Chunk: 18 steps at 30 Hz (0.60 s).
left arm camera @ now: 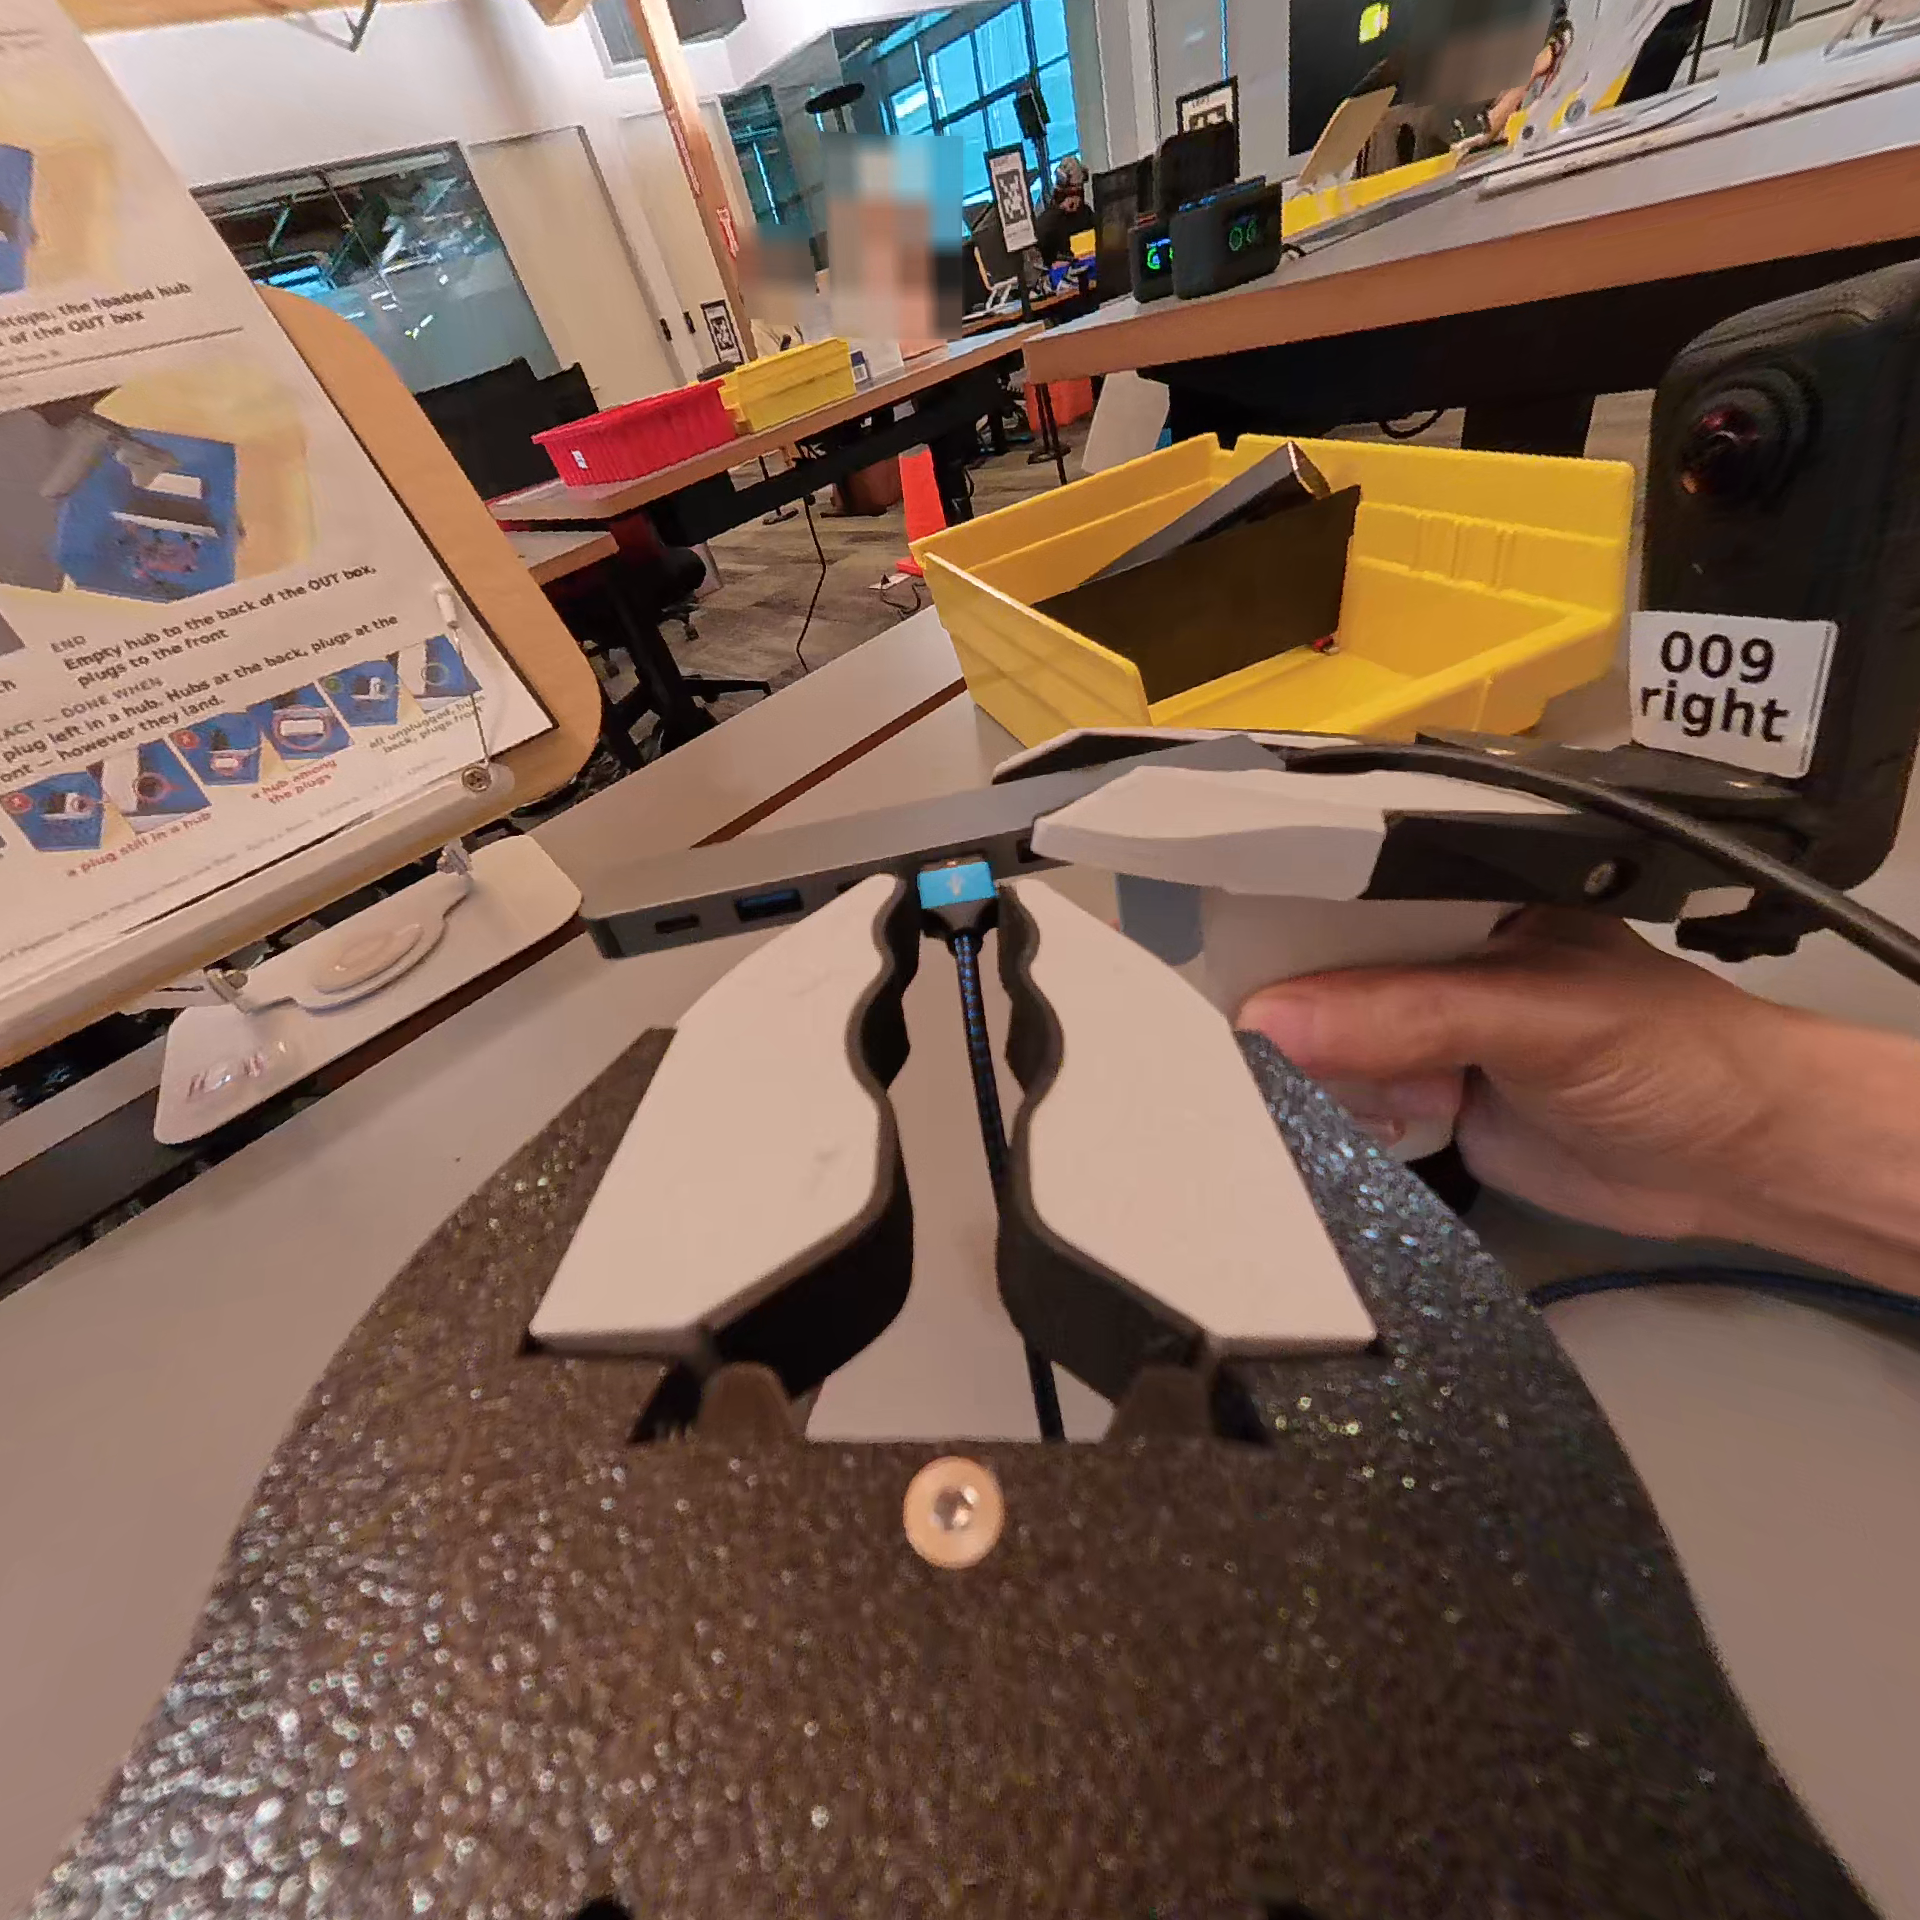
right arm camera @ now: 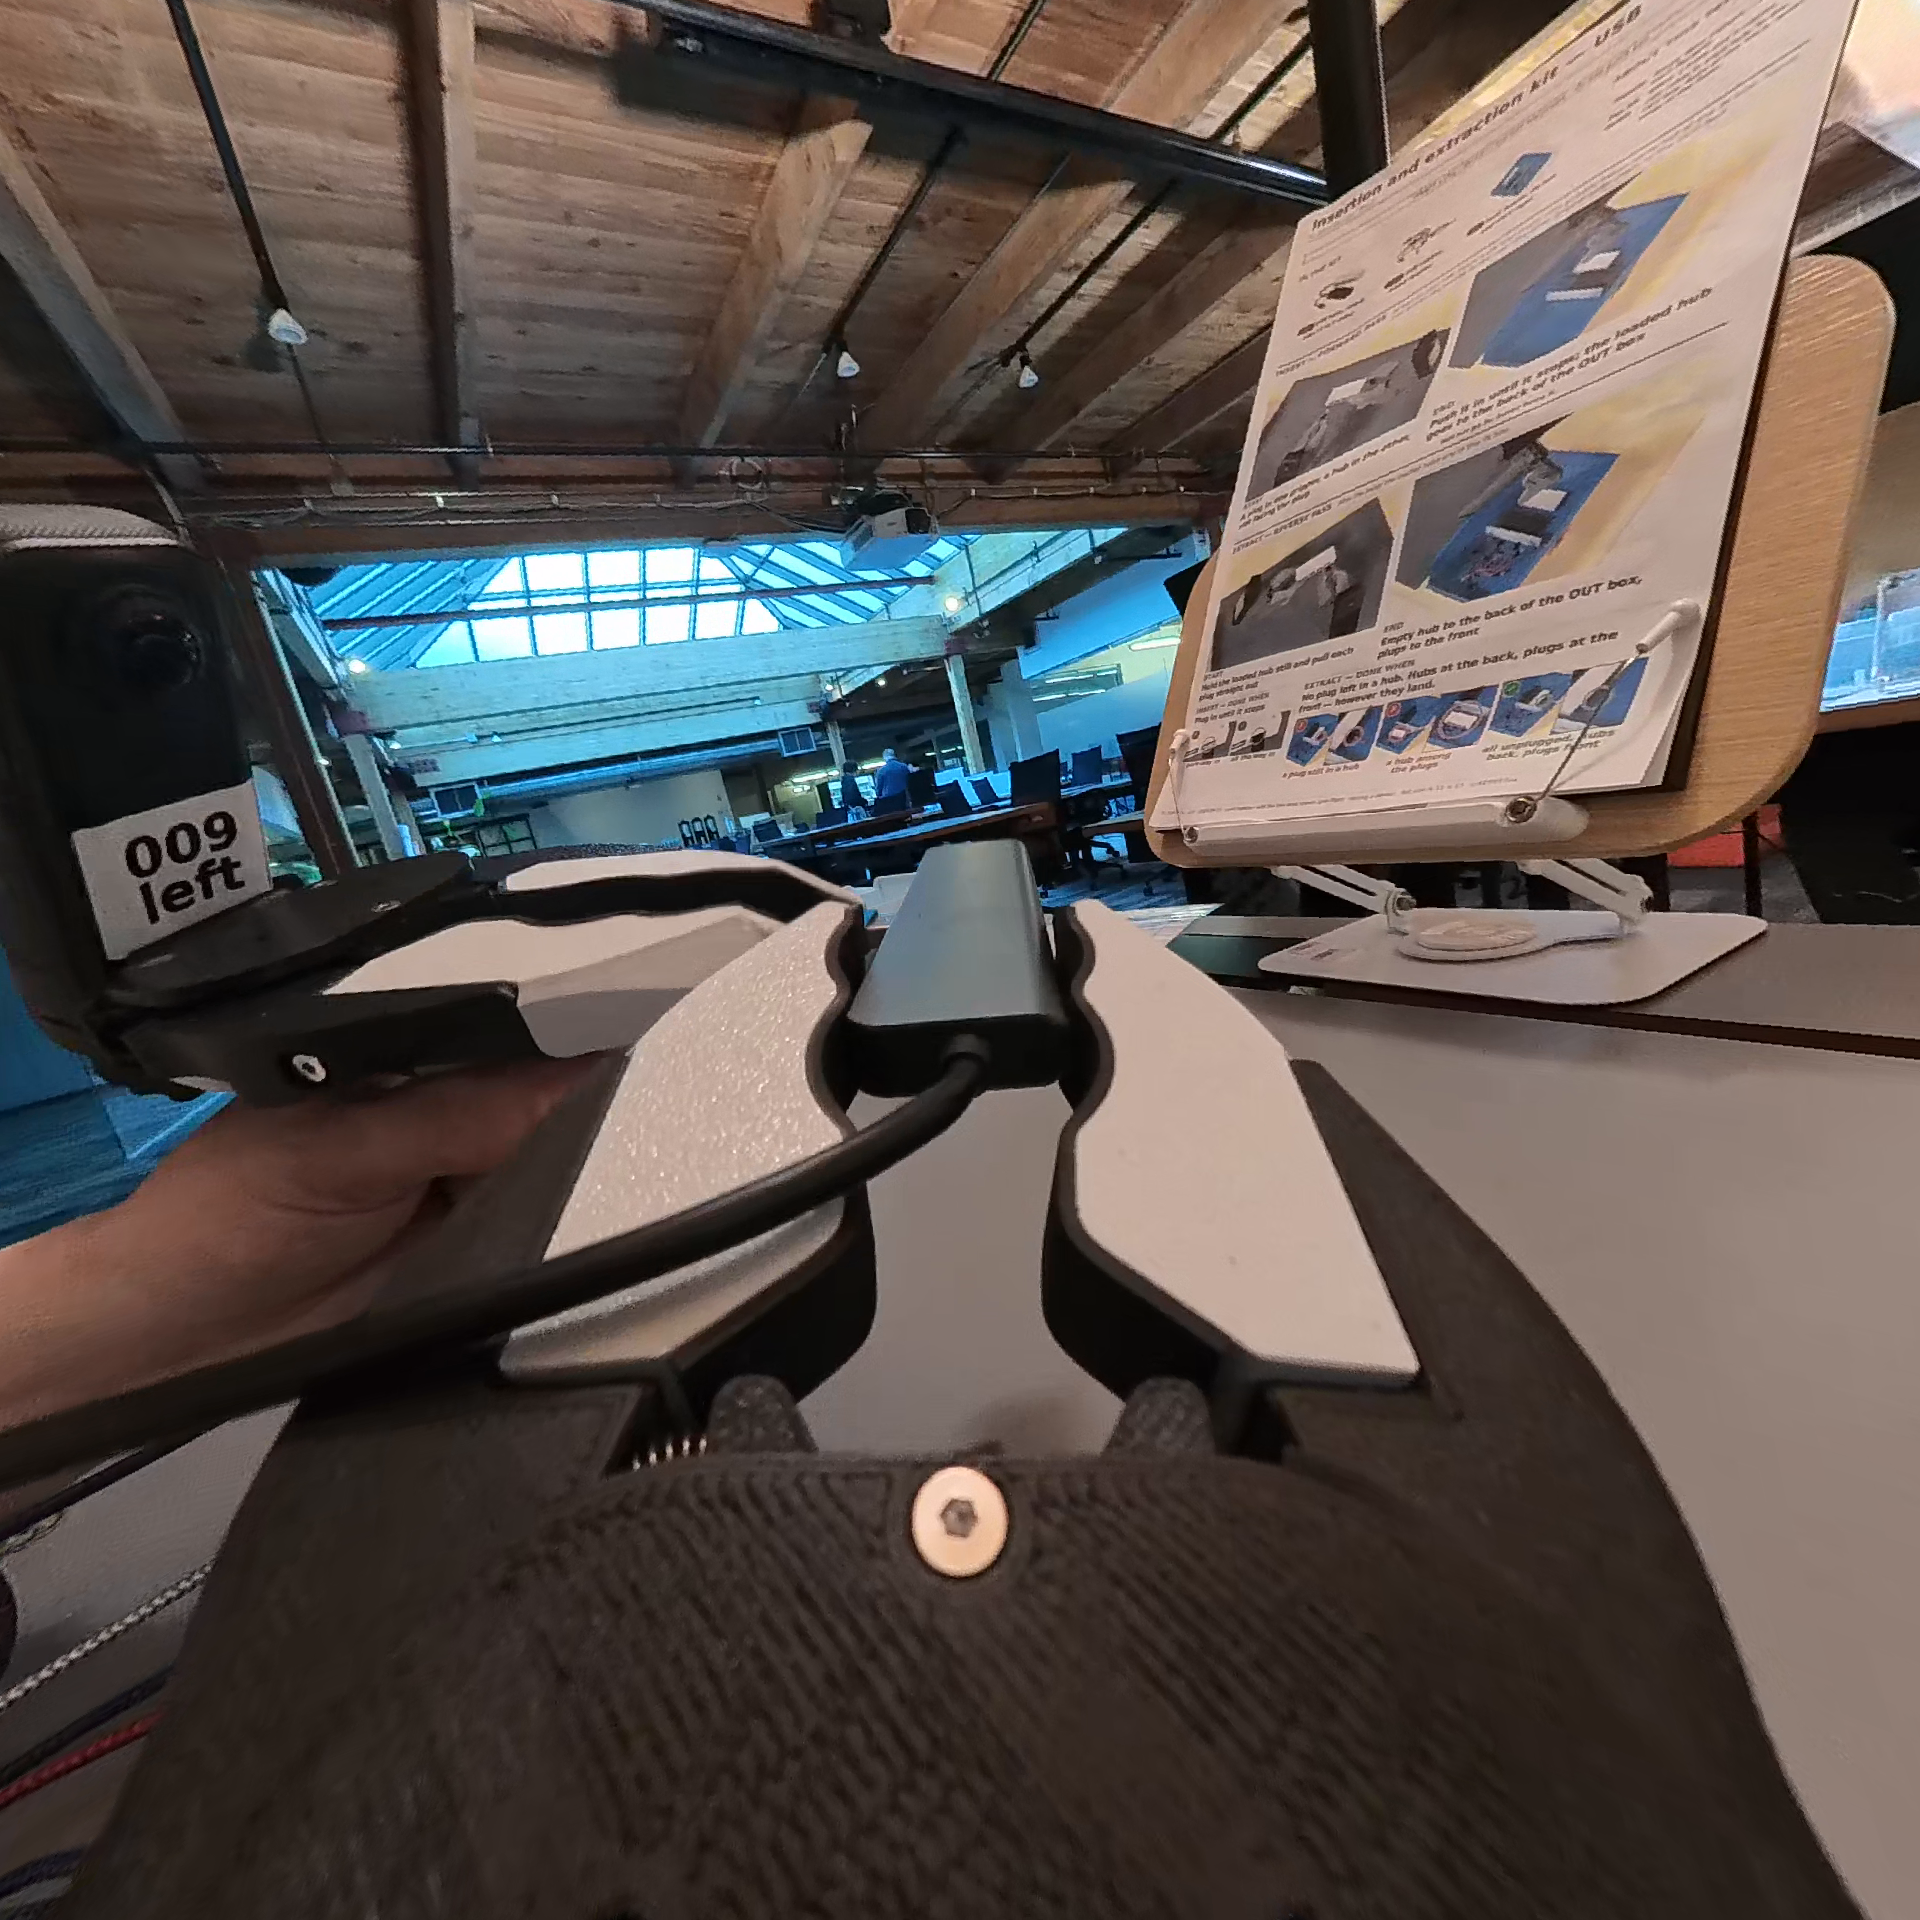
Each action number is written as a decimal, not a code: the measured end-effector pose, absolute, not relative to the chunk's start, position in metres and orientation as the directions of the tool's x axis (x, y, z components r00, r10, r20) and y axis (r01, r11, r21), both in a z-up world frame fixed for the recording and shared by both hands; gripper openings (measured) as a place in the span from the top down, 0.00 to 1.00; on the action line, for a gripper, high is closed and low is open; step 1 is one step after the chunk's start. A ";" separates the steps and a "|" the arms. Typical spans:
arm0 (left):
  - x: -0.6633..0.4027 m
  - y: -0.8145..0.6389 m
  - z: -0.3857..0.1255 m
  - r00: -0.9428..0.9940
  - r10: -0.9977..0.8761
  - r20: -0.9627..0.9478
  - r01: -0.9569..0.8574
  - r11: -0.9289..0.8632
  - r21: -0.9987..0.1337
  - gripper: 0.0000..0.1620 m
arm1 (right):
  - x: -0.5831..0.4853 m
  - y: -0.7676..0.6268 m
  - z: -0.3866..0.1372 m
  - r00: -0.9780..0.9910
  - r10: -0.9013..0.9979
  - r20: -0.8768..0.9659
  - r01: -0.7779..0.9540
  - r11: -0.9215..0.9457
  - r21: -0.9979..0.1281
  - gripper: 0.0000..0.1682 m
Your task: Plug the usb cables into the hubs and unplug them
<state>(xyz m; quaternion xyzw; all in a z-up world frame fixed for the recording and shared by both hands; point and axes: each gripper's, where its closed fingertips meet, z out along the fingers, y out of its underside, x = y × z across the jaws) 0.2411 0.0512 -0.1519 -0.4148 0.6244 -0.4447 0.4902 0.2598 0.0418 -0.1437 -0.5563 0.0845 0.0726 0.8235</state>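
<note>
Gripping: left gripper [left arm camera: 957, 904] has its fingertips [left arm camera: 868, 914] clenched on the blue plug [left arm camera: 957, 885], one tip each side at 9 and 3 o'clock of it.
Plug position: plug sits at 12 o'clock from the left fingers, nose at the hub's [left arm camera: 790, 868] side port; metal tip hardly visible, so it looks seated or nearly so, cannot tell how deep.
Cable: braided cable [left arm camera: 982, 1070] runs straight back from the plug toward 6 o'clock, down the gap between the fingers.
Right gripper: right gripper [right arm camera: 961, 971] is clamped on the hub [right arm camera: 961, 935] at its cord end, fingers at 9 and 3 o'clock of the body; the hub's own black cord [right arm camera: 790, 1195] droops off toward 8 o'clock.
Hub axis: in the left wrist view the hub's long axis runs 9 to 3 o'clock, crosswise to the plug; in the right wrist view it points to 12 o'clock, away from that camera.
Key relation: plug axis is square to the hub's long side, so the next move, push or pull, likely runs along 12-6 in the left wrist view.
Nearer hand: left one owns the plug; right one only braces the hub.
Other ports: more open ports at 9 o'clock of the plug.
Background: yellow bin [left arm camera: 1455, 582] beyond the hub at 1 o'clock, well apart; instruction sheet [left arm camera: 187, 520] on a stand at 10 o'clock.
Risk: a skewed pull could bind the plug or twist the hub in the right grip.
</note>
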 end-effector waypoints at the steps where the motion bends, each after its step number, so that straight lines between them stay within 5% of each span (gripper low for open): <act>1: 0.241 0.052 -0.151 -0.170 -0.955 -0.242 -0.080 0.258 -0.963 0.91 | 0.259 0.042 -0.144 0.977 0.022 -0.214 -0.207 0.367 -0.907 0.79; 18: 0.241 0.051 -0.149 -0.165 -0.923 -0.348 -0.067 0.363 -0.929 0.91 | 0.258 0.046 -0.145 0.982 -0.020 -0.187 -0.168 0.354 -0.920 0.79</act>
